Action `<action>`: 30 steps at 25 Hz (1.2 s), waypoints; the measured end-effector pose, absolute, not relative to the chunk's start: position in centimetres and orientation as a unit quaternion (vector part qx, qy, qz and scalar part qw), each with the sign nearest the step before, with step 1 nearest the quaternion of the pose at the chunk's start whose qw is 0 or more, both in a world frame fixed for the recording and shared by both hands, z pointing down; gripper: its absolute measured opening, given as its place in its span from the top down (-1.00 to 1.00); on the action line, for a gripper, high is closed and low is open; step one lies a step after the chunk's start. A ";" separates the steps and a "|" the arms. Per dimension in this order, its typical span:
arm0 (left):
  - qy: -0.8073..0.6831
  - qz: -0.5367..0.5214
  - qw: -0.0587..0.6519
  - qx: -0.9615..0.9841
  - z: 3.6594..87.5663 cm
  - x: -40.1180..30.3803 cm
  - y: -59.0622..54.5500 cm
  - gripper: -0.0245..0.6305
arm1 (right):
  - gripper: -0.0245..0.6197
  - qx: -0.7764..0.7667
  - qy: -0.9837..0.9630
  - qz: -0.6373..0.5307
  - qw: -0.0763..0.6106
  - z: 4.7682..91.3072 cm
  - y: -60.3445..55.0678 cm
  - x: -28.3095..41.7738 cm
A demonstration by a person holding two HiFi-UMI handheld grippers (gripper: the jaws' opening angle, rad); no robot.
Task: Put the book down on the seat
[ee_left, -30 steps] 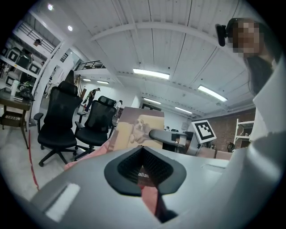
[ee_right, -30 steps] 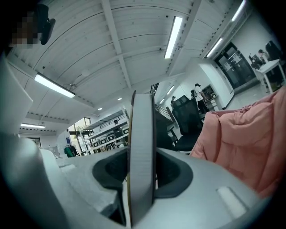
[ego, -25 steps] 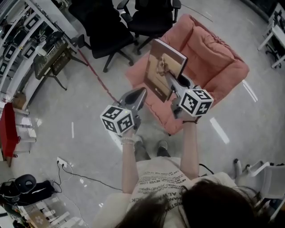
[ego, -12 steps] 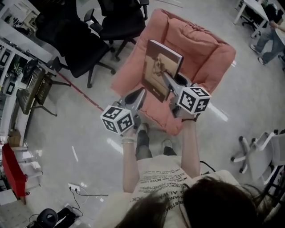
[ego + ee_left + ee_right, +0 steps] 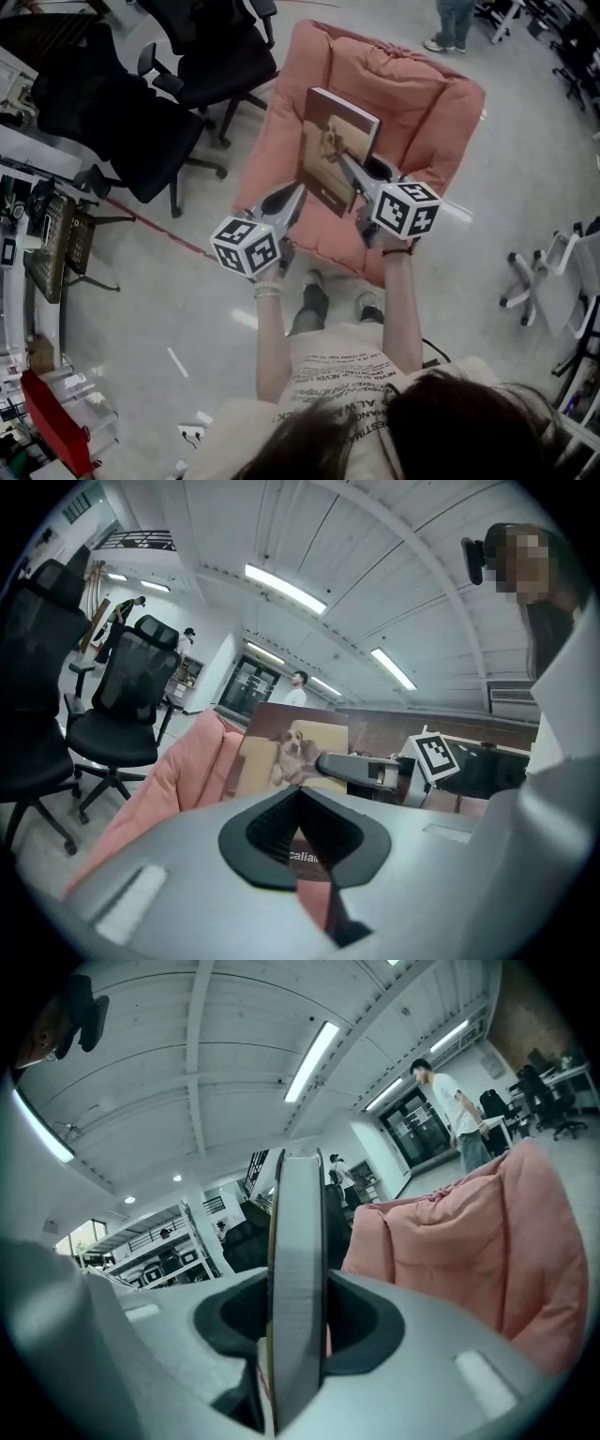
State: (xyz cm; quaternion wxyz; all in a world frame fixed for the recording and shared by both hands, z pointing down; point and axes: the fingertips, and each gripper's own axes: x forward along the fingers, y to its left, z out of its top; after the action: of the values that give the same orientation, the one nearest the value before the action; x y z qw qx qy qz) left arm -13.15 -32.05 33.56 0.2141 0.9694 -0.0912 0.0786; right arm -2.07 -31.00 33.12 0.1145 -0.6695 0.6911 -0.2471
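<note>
Grey office floor (image 5: 159,281), pink padded armchair (image 5: 412,103) far; right claw (image 5: 345,169) clamped on upright brown hardcover book (image 5: 321,155); left claw (image 5: 296,194) together, empty.

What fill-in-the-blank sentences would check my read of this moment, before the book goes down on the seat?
The right gripper holds the book standing ___, not lying flat.
The book's cover shows a ___.
The left gripper holds ___.
The cushioned seat is ___ in colour.
Missing words: upright; dog; nothing; pink.
</note>
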 end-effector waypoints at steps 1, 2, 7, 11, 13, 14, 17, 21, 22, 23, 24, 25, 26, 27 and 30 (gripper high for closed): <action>-0.082 0.080 0.215 0.970 33.5 -13.0 -32.5 0.96 | 0.47 -0.674 0.686 -0.249 0.119 33.2 -31.4 -2.1; -0.073 0.081 0.218 0.970 33.6 -13.0 -32.9 0.96 | 0.47 -0.678 0.680 -0.251 0.123 33.3 -31.7 -2.2; -0.033 0.103 0.219 0.970 35.0 -12.6 -33.9 0.96 | 0.47 -0.695 0.655 -0.264 0.135 35.1 -32.7 -2.6; -0.032 0.109 0.230 0.966 36.8 -12.2 -35.5 0.96 | 0.47 -0.704 0.641 -0.271 0.139 36.9 -34.2 -1.7; -0.033 0.113 0.240 0.964 37.9 -11.8 -36.2 0.96 | 0.47 -0.704 0.637 -0.279 0.144 37.8 -35.0 -1.0; -0.032 0.117 0.243 0.962 38.6 -11.5 -36.4 0.96 | 0.47 -0.703 0.636 -0.284 0.145 38.4 -35.3 -0.6; -0.032 0.112 0.253 0.961 39.9 -10.4 -37.4 0.96 | 0.47 -0.705 0.631 -0.294 0.137 40.2 -36.4 0.7; -0.035 0.101 0.269 0.957 41.5 -8.4 -39.0 0.96 | 0.47 -0.695 0.633 -0.311 0.138 42.8 -38.7 2.6; -0.035 0.107 0.270 0.956 42.3 -7.8 -39.3 0.96 | 0.47 -0.693 0.634 -0.315 0.137 43.5 -39.0 3.1; -0.035 0.111 0.272 0.955 43.1 -7.4 -39.4 0.96 | 0.47 -0.692 0.635 -0.318 0.134 44.2 -39.2 3.5; -0.036 0.113 0.275 0.954 43.9 -7.1 -39.6 0.96 | 0.47 -0.690 0.635 -0.322 0.130 45.1 -39.4 3.7; -0.037 0.115 0.279 0.953 44.7 -6.9 -39.9 0.96 | 0.47 -0.688 0.635 -0.327 0.127 46.1 -39.6 3.9; -0.038 0.118 0.283 0.951 45.6 -6.7 -40.2 0.96 | 0.47 -0.686 0.635 -0.332 0.126 47.1 -39.9 4.0; -0.040 0.122 0.287 0.949 46.5 -6.6 -40.4 0.96 | 0.47 -0.685 0.633 -0.338 0.127 48.1 -40.2 4.2; -0.041 0.138 0.298 0.944 49.3 -6.0 -40.9 0.96 | 0.47 -0.680 0.627 -0.355 0.136 50.8 -40.8 4.8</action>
State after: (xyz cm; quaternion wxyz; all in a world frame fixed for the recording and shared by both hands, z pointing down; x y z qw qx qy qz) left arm -6.00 -40.88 49.34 0.2981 0.9437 -0.0410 0.1376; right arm 4.76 -40.77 50.79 0.1358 -0.6796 0.6274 -0.3551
